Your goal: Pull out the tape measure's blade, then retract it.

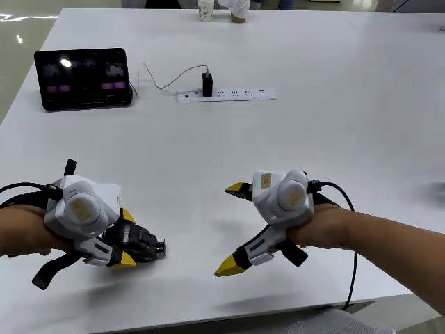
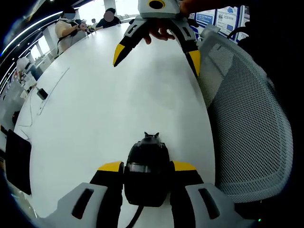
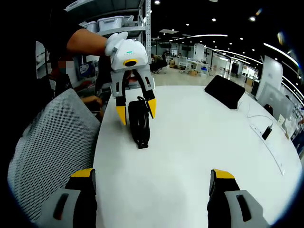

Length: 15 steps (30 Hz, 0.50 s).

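We log left gripper (image 1: 126,239) pinching black plastic tape measure (image 2: 146,171) on white table (image 1: 278,139); right gripper (image 1: 229,227) jaws spread wide.

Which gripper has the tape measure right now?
The left gripper: its jaws are shut on the black tape measure. The right gripper is open and empty, apart from it.

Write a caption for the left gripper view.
Left claw grips the black tape measure; right claw hangs open opposite.
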Tool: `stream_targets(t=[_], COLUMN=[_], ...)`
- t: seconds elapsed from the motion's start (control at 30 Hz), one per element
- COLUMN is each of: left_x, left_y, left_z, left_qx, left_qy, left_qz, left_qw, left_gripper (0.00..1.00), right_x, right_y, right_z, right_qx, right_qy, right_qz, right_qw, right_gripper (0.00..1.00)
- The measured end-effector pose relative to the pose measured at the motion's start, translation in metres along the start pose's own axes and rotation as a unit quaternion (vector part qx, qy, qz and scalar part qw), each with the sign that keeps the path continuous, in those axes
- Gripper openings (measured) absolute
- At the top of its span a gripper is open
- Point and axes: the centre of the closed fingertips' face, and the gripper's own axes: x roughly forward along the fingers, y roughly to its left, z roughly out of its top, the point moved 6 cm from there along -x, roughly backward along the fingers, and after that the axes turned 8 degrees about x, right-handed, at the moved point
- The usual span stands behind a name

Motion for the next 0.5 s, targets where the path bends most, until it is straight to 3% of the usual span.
stream_targets(t=[0.27, 0.5], left_x=[-0.001, -0.001], left_y=[0.000, 0.000], left_z=[0.000, -0.001], left_qx=[-0.005, -0.015], left_qy=[0.002, -0.011], left_qz=[-0.001, 0.003], left_qw=[1.0000, 0.9998], left_gripper=[0.31, 0.31], right_x=[0.009, 0.023], right_y=[-0.002, -0.002], right_z=[0.004, 0.006], right_qx=[0.001, 0.000], right_qy=[0.000, 0.010], right_qz=[0.000, 0.003], right_qw=[1.0000, 0.9999], right_gripper=[0.99, 0.99])
